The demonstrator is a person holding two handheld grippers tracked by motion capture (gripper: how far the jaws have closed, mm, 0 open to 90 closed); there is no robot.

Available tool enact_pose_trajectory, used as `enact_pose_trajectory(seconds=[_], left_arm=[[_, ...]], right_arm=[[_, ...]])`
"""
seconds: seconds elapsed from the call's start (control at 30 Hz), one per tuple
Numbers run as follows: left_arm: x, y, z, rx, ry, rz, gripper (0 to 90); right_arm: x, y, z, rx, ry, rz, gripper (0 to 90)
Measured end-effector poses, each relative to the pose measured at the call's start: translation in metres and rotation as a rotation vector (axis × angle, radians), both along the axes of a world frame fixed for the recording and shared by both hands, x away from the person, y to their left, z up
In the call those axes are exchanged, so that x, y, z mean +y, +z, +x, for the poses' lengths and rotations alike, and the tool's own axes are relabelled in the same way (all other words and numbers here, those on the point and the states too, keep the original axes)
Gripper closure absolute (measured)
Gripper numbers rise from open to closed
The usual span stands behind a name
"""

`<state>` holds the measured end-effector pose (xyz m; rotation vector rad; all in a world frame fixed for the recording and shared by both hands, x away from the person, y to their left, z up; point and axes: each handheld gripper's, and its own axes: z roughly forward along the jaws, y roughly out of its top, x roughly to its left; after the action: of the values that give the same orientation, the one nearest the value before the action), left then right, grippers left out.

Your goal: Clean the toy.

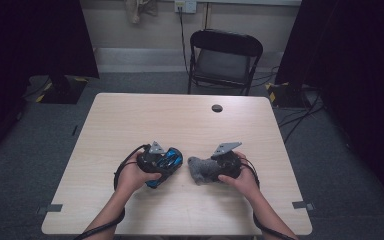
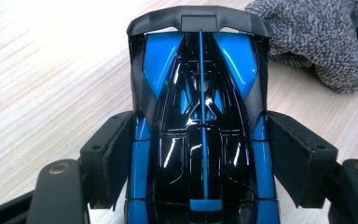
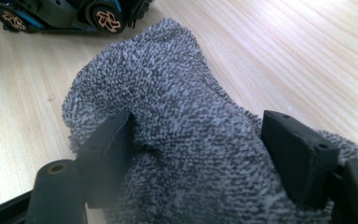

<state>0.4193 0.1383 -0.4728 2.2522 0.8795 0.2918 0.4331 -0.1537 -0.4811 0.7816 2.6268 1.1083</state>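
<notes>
A glossy blue and black toy car (image 2: 200, 126) sits lengthwise between the pads of my left gripper (image 2: 200, 154), which press on both its sides; the gripper is shut on it just above the table. In the high view the car (image 1: 167, 162) pokes out of my left gripper (image 1: 166, 166) toward the right. A fluffy grey cloth (image 3: 186, 140) is bunched on the table between the jaws of my right gripper (image 3: 200, 154), which stand wide and loose around it. The cloth (image 1: 201, 170) lies in front of my right gripper (image 1: 215, 169), a short gap from the car.
The light wooden table (image 1: 180, 120) has a round cable hole (image 1: 217, 108) near its far edge. A black folding chair (image 1: 224, 60) stands behind the table. Dark curtains hang at both sides, and cables run over the floor at the right.
</notes>
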Motion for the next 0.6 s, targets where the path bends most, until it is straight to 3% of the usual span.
enact_pose_trajectory(seconds=[0.27,0.5,0.6], left_arm=[[-0.001,0.000,0.001,0.004,-0.009,0.024,27.3],[0.001,-0.009,0.001,0.014,-0.001,0.003,27.5],[0.002,-0.009,0.000,-0.002,-0.022,0.003,27.5]], right_arm=[[-0.002,0.001,0.001,0.008,0.016,-0.027,25.0],[0.001,-0.003,0.001,0.010,0.014,-0.032,24.7],[0.000,-0.004,0.001,0.013,0.009,-0.031,24.8]])
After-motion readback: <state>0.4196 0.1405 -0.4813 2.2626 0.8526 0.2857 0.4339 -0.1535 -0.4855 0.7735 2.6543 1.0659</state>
